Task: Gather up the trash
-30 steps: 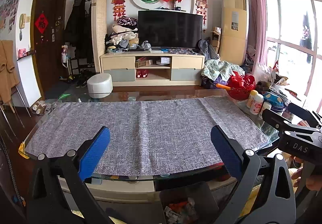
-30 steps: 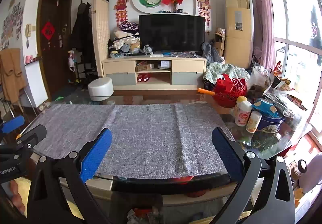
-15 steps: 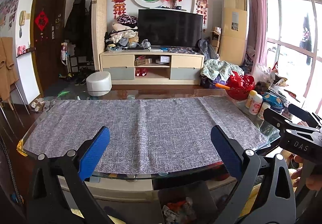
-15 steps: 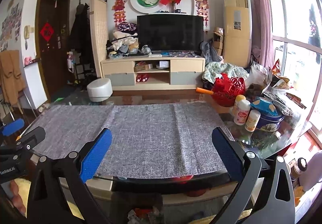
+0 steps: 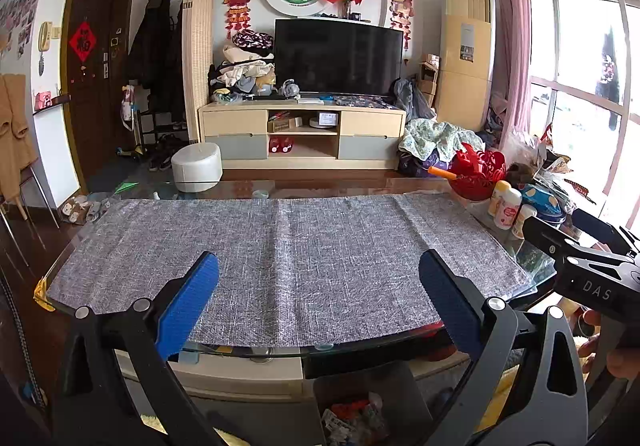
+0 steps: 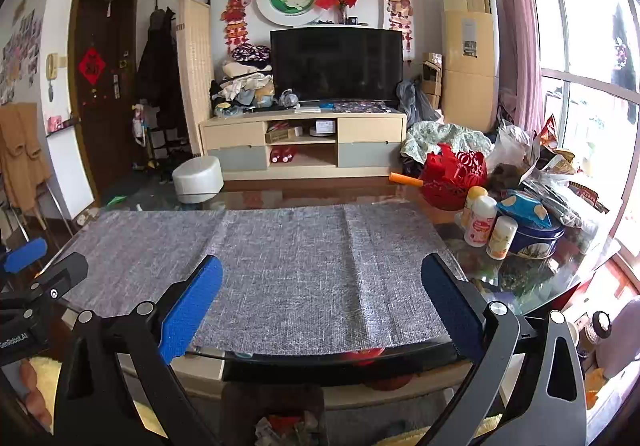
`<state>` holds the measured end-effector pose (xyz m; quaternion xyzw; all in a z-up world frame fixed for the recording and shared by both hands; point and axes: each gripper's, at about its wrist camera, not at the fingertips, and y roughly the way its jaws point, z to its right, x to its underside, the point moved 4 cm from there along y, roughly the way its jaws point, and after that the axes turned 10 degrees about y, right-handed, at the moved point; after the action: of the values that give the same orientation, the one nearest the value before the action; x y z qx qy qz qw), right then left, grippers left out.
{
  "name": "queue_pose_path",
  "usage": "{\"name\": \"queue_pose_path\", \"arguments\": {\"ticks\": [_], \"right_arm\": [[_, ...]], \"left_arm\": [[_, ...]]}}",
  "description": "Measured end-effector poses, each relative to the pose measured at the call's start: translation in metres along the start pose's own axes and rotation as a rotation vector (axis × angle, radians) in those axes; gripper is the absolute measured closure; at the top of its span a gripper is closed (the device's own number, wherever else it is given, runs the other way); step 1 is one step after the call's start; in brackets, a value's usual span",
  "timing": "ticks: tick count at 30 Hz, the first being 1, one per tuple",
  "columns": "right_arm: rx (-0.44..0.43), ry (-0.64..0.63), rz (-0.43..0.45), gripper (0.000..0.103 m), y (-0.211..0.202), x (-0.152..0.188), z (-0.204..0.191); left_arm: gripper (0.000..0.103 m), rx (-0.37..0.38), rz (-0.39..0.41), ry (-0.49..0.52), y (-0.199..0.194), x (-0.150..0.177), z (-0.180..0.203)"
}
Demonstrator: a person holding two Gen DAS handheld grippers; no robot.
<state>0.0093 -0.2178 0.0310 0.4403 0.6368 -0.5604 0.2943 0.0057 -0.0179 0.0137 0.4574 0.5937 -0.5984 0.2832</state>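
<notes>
Living-room clutter frames a glass-topped table (image 5: pixel 532 282) whose grey cloth runner (image 5: pixel 288 254) lies bare from end to end, with no scrap of litter visible on it. I hold my left gripper (image 5: pixel 318 290) low at the near edge, its blue pads spread wide and gripping nothing; my right gripper (image 6: pixel 320 290) hangs beside it, equally wide and equally empty. Directly below the table edge sits a dark bin (image 5: pixel 360 402), and inside it lies the trash (image 5: pixel 352 414), a small heap of crumpled wrappers with a flash of red. Seen from the right wrist, the same trash (image 6: pixel 292 426) shows only as a blurred tangle at the bottom of the view. At the table's far right end stand white bottles (image 6: pixel 480 221), a blue tin (image 6: pixel 532 238) and a red basket (image 6: pixel 454 177), which look like household goods rather than rubbish. Judging by the bare runner and the filled bin, the collecting appears all but done; anything left would be among the bags by the window, and I cannot tell.
</notes>
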Motion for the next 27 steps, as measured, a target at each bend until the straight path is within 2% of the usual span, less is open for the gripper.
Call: {"name": "queue_pose_path", "arguments": {"ticks": [27], "right_arm": [[-0.005,0.006,-0.007,0.003,0.0002,0.0016,-0.006]], "left_arm": [[0.008,0.001,0.002,0.0,-0.0003,-0.0009,-0.0009]]}}
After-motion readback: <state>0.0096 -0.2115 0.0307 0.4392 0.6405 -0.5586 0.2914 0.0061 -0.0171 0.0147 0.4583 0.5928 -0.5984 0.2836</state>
